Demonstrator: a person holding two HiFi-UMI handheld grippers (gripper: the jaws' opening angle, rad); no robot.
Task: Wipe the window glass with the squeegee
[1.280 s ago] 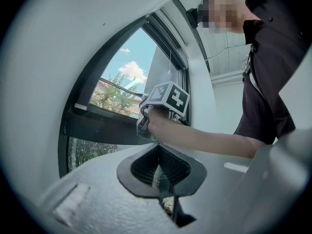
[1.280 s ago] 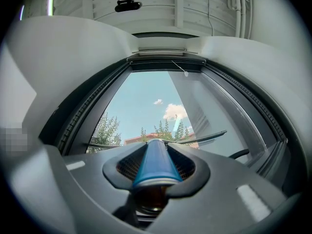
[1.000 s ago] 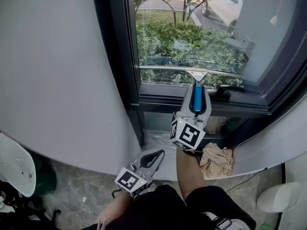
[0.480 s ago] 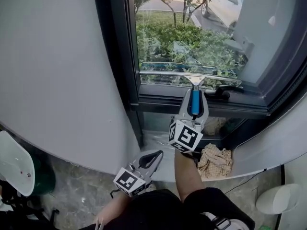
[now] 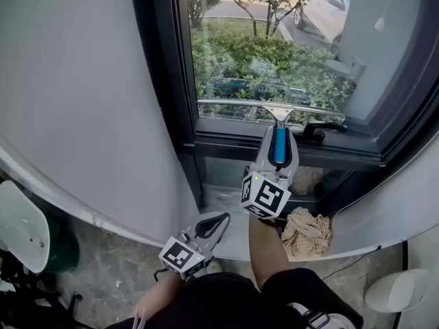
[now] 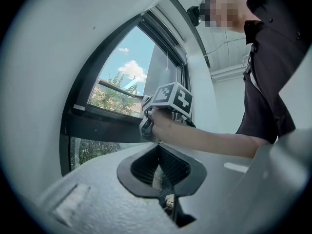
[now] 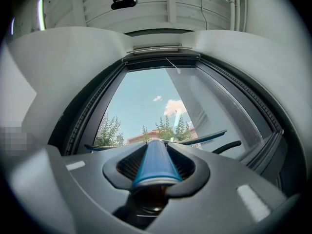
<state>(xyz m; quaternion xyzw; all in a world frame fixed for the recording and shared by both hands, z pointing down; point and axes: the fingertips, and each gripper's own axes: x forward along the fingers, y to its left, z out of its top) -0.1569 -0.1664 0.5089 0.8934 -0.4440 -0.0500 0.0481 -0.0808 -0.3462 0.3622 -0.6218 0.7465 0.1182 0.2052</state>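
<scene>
Right tool [image 5: 278, 141] is clenched on the squeegee [image 5: 277, 112] by its blue handle [image 7: 155, 162], which runs straight out between the jaws. The blade [image 5: 236, 103] lies flat and roughly level across the window glass [image 5: 274, 40], low on the pane. Only a thin strip of glass is left between the blade and the bottom frame rail [image 5: 226, 141], while the whole pane above it is open. The blade's left end sits just beside the dark left frame upright [image 5: 171, 67], almost no margin there. Its right end sits near the black window handle [image 5: 322, 127], just above it; I can't tell if they touch. Left tool [image 5: 214, 223] hangs low by the person's lap over the floor, well apart from the window, with its jaws closed together and nothing between them [image 6: 160, 167]. A crumpled checked cloth [image 5: 307, 230] lies on the ledge [image 5: 384, 214] under the window, just beside the right forearm. The curved white wall [image 5: 82, 101] closes off the left side.
</scene>
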